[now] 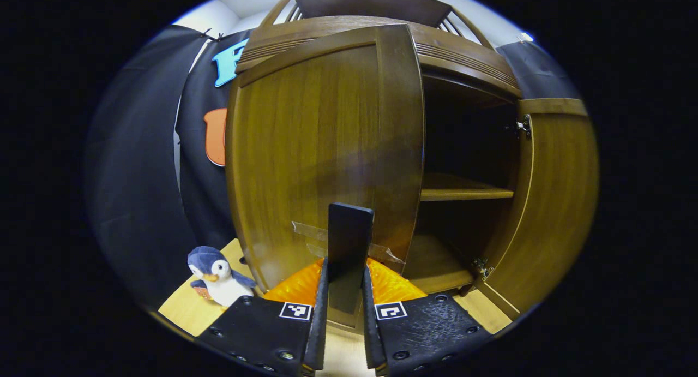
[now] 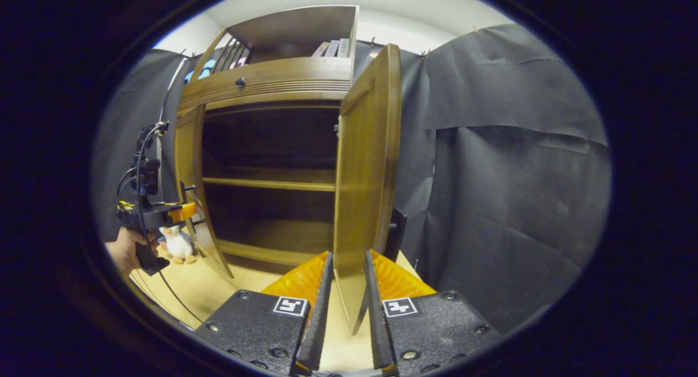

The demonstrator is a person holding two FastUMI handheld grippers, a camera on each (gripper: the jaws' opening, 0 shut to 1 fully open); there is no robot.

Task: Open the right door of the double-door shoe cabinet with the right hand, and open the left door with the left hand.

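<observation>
The left gripper (image 1: 345, 289) is closed on the upright black handle (image 1: 349, 246) of the left door (image 1: 322, 148), which stands partly swung out. The right gripper (image 2: 349, 289) clamps the lower free edge of the right door (image 2: 362, 169), open edge-on. Each door's long axis is vertical, directly ahead of its own jaws. The shoe cabinet (image 2: 267, 82) interior lies between them.

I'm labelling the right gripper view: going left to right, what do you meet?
Hand holding the left claw → toy penguin → cabinet shelf → right door → black cloth wall.
</observation>
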